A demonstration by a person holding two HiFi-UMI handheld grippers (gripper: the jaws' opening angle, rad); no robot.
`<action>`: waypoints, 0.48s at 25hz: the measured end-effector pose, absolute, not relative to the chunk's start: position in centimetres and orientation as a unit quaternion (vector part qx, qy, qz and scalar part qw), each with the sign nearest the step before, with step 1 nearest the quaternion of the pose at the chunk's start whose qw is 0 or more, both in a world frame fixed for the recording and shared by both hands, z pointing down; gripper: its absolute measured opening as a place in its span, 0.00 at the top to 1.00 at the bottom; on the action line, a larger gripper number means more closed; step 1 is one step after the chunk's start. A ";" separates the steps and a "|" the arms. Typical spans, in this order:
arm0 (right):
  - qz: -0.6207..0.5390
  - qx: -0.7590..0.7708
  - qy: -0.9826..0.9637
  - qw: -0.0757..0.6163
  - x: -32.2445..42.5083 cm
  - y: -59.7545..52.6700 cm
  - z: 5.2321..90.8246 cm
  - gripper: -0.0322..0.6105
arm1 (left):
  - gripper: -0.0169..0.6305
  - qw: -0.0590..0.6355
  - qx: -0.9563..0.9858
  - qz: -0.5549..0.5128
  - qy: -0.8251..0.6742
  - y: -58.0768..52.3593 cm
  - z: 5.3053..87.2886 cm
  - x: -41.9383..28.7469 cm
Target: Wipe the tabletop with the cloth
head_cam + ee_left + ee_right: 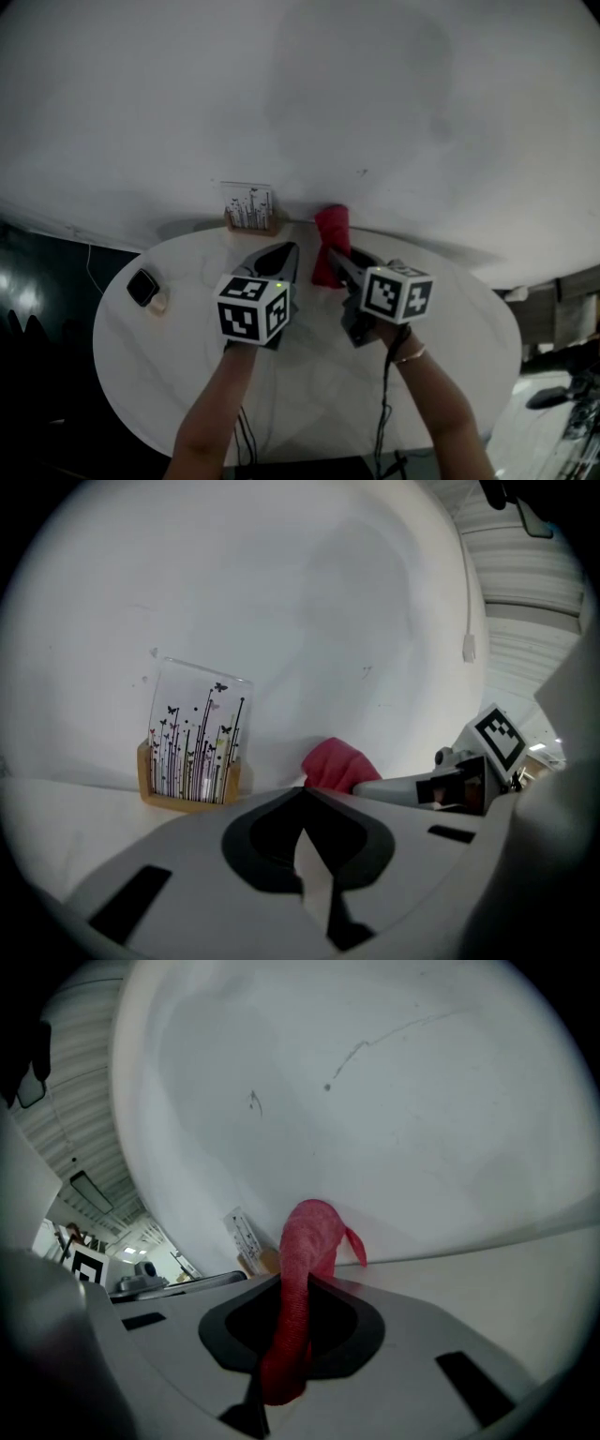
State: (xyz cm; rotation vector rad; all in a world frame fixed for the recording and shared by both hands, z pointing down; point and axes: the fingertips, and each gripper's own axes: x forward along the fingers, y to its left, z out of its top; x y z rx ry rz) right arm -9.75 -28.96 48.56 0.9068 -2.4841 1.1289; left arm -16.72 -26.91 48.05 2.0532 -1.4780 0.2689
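My right gripper has its jaws clamped on the red cloth at the desk's twelve o'clock edge, and my left gripper has its jaws closed on nothing.

Round white table taking up the middle, little wooden stand holding a flowery card sitting at its far edge, small black thing lying near its left side
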 end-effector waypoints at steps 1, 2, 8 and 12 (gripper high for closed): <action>0.389 0.309 -0.857 0.140 -10.4 -28.8 49.0 0.88 | 0.97 0.295 0.770 0.101 -0.557 -27.0 48.1 -16.9; 0.388 0.304 -0.857 0.147 -11.1 -28.7 49.4 0.88 | 0.97 0.296 0.768 0.102 -0.558 -27.0 48.2 -17.1; 0.387 0.278 -0.863 0.165 -15.5 -28.4 50.4 0.88 | 0.97 0.298 0.758 0.107 -0.571 -26.5 48.2 -18.8; 0.377 0.303 -0.852 0.199 -16.1 -28.7 51.8 0.88 | 0.97 0.300 0.753 0.109 -0.575 -26.4 48.2 -19.8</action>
